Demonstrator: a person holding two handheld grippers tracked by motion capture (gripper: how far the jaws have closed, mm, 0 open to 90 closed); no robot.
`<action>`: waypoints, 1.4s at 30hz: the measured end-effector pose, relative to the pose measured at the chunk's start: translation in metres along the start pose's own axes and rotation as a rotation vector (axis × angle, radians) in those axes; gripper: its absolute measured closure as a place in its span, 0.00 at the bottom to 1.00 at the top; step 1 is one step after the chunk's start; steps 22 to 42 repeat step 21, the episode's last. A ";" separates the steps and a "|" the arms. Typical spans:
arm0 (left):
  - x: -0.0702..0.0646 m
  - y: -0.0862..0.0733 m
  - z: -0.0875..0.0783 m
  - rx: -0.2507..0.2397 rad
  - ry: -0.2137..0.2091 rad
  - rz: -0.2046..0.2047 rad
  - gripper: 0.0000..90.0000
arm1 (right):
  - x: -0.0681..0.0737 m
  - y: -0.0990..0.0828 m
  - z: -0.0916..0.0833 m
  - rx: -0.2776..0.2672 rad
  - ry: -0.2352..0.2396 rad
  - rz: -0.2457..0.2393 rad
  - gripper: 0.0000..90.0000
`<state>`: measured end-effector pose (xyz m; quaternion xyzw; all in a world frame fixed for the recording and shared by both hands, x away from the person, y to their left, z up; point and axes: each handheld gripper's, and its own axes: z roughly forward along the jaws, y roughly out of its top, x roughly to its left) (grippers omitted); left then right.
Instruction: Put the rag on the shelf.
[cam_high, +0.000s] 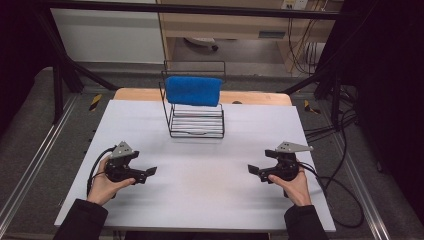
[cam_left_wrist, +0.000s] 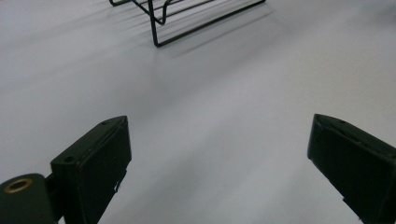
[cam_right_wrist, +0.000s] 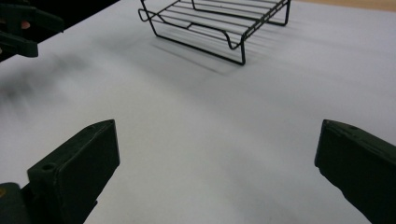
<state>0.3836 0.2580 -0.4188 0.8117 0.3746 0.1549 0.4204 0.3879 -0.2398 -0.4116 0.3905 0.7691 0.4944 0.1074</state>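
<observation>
A black wire rack (cam_high: 196, 119) stands at the far middle of the white table (cam_high: 200, 195), and a blue towel (cam_high: 193, 90) hangs folded over its upper rail. My left gripper (cam_high: 148, 173) rests low near the table's left side, held by a hand, jaws open and empty. My right gripper (cam_high: 254, 172) mirrors it at the right side, also open with nothing between its jaws. In the left gripper view the two black jaws stand wide apart over bare table, with a rack corner (cam_left_wrist: 159, 28) ahead. The right gripper view shows the rack's base (cam_right_wrist: 219, 23) ahead.
Beyond the table's far edge lies a wooden board (cam_high: 250, 97). Black frame bars and cables (cam_high: 345, 150) run along the right side. The other gripper (cam_right_wrist: 23, 28) appears at the upper left of the right gripper view.
</observation>
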 end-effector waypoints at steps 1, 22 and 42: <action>0.000 -0.003 0.000 0.002 -0.001 0.004 0.07 | -0.001 -0.004 0.000 0.004 0.001 0.000 0.01; 0.004 -0.033 0.002 0.030 -0.007 0.003 0.07 | -0.012 -0.043 -0.014 0.046 -0.033 0.033 0.01; 0.004 -0.033 0.002 0.030 -0.007 0.003 0.07 | -0.012 -0.043 -0.014 0.046 -0.033 0.033 0.01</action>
